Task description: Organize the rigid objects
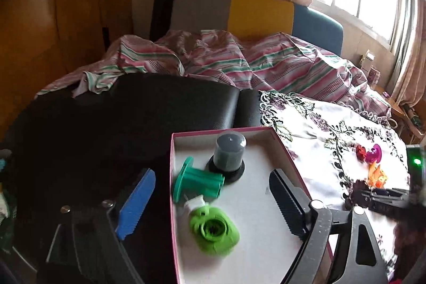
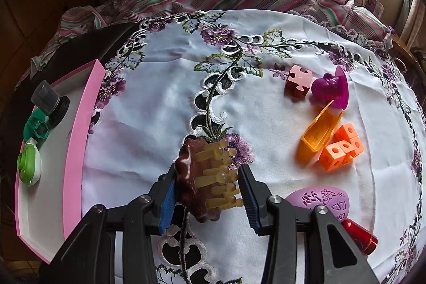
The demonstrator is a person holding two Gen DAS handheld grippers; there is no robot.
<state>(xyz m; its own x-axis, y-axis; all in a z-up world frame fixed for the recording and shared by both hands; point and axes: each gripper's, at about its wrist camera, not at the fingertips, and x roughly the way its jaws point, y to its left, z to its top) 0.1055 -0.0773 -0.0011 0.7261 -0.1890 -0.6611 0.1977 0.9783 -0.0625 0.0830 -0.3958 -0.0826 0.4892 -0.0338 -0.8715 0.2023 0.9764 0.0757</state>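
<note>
Nearest, in the right wrist view: right tongs (image 2: 209, 193) partly closed on brown brush (image 2: 198, 181), 1 pad against its wooden back, the other at the peg tips; long axis running away from the camera, pegs pointing right. Further left, pink box (image 2: 80, 135) well apart, so next carry judged leftward. Left tongs (image 1: 205, 200) spread wide and empty above that box, straddling its left wall. Inside: green dispenser (image 1: 214, 230) nearest, teal spool (image 1: 198, 180) behind it, grey jar (image 1: 230, 151) farthest.
</note>
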